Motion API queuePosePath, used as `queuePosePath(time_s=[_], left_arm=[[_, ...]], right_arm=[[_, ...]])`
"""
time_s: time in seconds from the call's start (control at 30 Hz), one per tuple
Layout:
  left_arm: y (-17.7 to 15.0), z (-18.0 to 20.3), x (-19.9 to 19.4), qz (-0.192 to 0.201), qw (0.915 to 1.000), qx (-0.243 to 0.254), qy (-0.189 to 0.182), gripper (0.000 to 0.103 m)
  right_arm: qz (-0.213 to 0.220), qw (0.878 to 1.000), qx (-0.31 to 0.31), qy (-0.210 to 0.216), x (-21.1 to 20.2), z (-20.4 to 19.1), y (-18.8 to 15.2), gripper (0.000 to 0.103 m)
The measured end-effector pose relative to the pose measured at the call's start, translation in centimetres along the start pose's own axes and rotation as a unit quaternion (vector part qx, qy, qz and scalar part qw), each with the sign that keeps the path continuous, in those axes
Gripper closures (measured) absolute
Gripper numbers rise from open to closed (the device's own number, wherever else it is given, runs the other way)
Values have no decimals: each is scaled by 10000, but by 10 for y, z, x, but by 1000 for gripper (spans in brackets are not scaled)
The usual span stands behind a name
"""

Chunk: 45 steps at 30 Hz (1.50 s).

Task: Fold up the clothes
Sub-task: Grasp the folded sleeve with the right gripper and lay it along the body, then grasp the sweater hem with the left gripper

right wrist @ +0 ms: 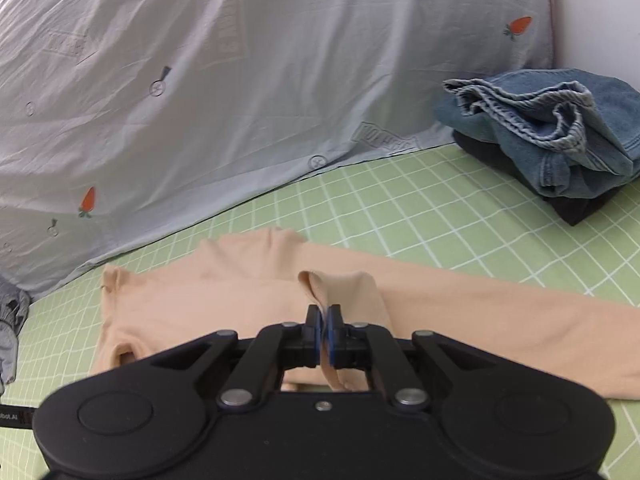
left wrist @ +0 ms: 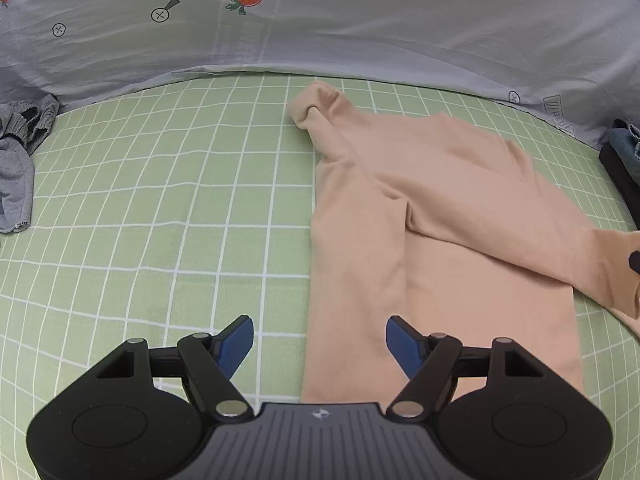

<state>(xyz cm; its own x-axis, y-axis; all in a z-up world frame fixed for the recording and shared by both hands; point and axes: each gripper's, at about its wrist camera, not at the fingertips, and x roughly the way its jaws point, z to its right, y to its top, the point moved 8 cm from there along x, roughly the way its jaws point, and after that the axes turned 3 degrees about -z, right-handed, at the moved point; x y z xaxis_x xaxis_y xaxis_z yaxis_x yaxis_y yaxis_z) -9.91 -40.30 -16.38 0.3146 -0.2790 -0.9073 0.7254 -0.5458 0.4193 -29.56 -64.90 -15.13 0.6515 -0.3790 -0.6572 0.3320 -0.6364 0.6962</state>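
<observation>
A peach long-sleeved top (left wrist: 400, 208) lies partly folded on the green checked bed sheet (left wrist: 160, 208), one sleeve laid across its body. My left gripper (left wrist: 320, 340) hangs open over the top's left edge, nothing between its blue pads. In the right wrist view the same peach top (right wrist: 200, 292) spreads across the sheet with one sleeve stretched to the right. My right gripper (right wrist: 325, 328) is shut on a pinched fold of that peach fabric, which stands up between the pads.
A pale blue-grey quilt (left wrist: 320, 28) with carrot prints bounds the far side. Grey clothing (left wrist: 16, 160) lies at the left edge. Folded blue jeans (right wrist: 560, 132) rest on a dark garment (right wrist: 576, 208) at the far right.
</observation>
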Motion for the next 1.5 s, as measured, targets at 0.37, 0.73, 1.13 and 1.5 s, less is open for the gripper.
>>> queuePosePath(time_s=[0.37, 0.73, 1.13, 1.5], left_arm=[[-54, 1, -33, 30, 9997, 230, -12, 29], [-82, -18, -47, -85, 9999, -76, 33, 29], [-83, 42, -27, -189, 9987, 367, -311, 29], [-71, 101, 4, -57, 9919, 1178, -473, 45]], right_arm=[[-883, 9813, -1180, 1236, -22, -102, -82, 99], [-1224, 9714, -1610, 1246, -41, -125, -119, 38], [-359, 9894, -1318, -502, -59, -29, -89, 0], [-489, 9879, -888, -1171, -83, 44, -101, 0]])
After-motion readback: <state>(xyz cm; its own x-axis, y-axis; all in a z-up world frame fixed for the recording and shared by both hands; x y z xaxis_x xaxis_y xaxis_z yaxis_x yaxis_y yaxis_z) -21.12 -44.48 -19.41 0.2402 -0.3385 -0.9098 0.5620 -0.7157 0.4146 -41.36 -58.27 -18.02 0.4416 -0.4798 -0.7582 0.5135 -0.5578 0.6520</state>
